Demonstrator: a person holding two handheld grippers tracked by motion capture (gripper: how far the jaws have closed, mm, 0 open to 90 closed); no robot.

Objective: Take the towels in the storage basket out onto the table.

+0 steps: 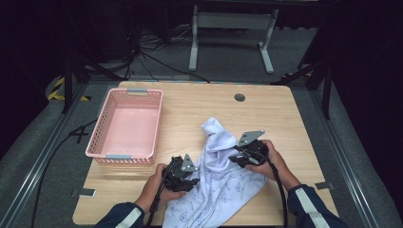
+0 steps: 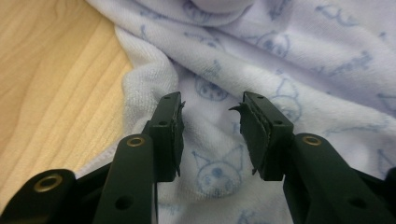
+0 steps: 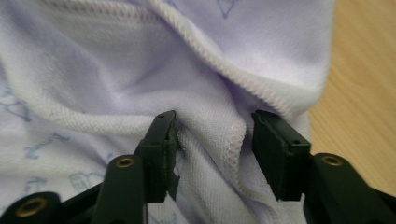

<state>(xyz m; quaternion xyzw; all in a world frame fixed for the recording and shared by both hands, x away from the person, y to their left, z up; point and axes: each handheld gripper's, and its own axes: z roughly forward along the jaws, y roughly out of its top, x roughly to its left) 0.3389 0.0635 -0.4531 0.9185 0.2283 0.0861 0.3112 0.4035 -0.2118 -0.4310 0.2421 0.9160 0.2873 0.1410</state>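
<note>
Cloth: white cotton garment with blue cat print (image 1: 221,183), crumpled at the desk's (image 1: 285,114) near edge
Left claw (image 1: 194,181): parted, over its left hem
Right claw (image 1: 234,158): parted, straddling a stitched fold
Room: bare far-right corner

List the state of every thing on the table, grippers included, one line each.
Garment: crumpled, unfolded, lying on the table.
Basket: upright, empty, apart from the garment.
Left gripper: open, jaws over the cloth near its edge.
Right gripper: open, a seamed fold bunched between its jaws.
</note>
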